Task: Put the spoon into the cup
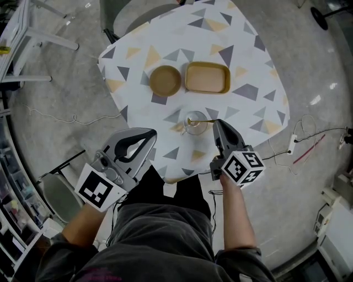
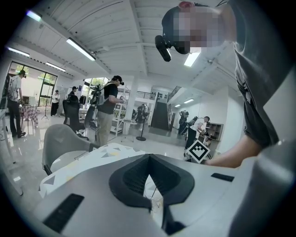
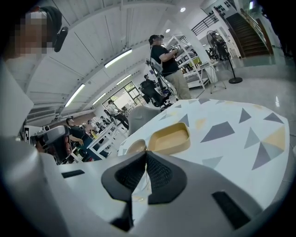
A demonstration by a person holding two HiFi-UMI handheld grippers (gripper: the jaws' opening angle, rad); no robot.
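Note:
A clear glass cup (image 1: 195,125) stands near the front edge of the patterned table (image 1: 242,60). A gold spoon (image 1: 199,120) rests in it, its handle leaning right over the rim. My right gripper (image 1: 217,123) is shut with nothing in it, its tip just right of the handle's end and above the table. My left gripper (image 1: 149,134) is also shut and empty, lower left of the cup. In the left gripper view the cup (image 2: 156,204) and spoon (image 2: 152,189) show through the gap behind the closed tips (image 2: 148,156). The right gripper view shows the cup (image 3: 140,187) under its closed tips (image 3: 146,152).
A round tan bowl (image 1: 165,80) and a rectangular tan tray (image 1: 207,77) sit side by side beyond the cup. A grey chair (image 1: 138,16) stands at the table's far side, another chair (image 1: 55,193) at my lower left. Cables (image 1: 309,137) lie on the floor to the right.

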